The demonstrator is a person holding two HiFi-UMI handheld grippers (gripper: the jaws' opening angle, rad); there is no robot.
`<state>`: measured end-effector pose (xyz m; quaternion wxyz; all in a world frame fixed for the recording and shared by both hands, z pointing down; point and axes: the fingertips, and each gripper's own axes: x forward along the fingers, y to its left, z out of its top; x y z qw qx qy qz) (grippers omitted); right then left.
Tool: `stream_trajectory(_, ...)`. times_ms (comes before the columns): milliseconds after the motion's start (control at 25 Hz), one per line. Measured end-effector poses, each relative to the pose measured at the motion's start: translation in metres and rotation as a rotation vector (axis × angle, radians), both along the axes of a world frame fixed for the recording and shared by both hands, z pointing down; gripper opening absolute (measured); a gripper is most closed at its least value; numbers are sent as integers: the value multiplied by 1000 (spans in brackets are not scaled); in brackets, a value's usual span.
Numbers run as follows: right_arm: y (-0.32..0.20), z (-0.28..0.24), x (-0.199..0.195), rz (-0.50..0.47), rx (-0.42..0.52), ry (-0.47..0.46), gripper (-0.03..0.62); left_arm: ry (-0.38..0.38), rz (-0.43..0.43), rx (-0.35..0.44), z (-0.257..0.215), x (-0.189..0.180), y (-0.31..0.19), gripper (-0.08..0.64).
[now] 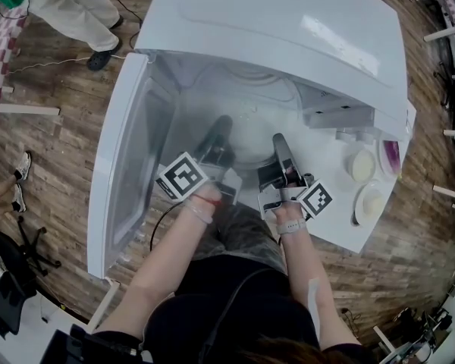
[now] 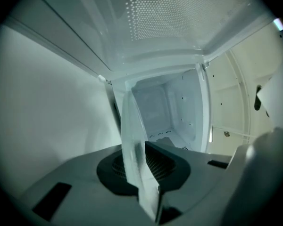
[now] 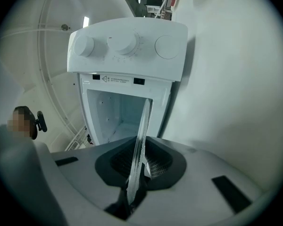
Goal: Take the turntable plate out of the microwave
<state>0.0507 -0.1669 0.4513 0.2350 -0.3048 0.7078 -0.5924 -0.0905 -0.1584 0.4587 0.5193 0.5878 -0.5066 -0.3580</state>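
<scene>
Left gripper view shows the left gripper [image 2: 144, 167] clamped on the rim of the clear turntable plate [image 2: 132, 126], with the glass pinched between its dark pads. Right gripper view shows the right gripper [image 3: 140, 166] gripping another part of the plate's rim the same way, with the control knobs [image 3: 125, 44] above the open cavity ahead. From the head view, the plate sits between both grippers at the mouth of the white microwave [image 1: 288, 29], whose door [image 1: 125, 165] stands open at the left.
</scene>
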Motion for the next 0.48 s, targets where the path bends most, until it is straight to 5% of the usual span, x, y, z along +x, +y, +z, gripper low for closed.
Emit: stream_trajectory(480,22,-6,1,-27,32,11,46,-1,-7,19,-4,2,25,54)
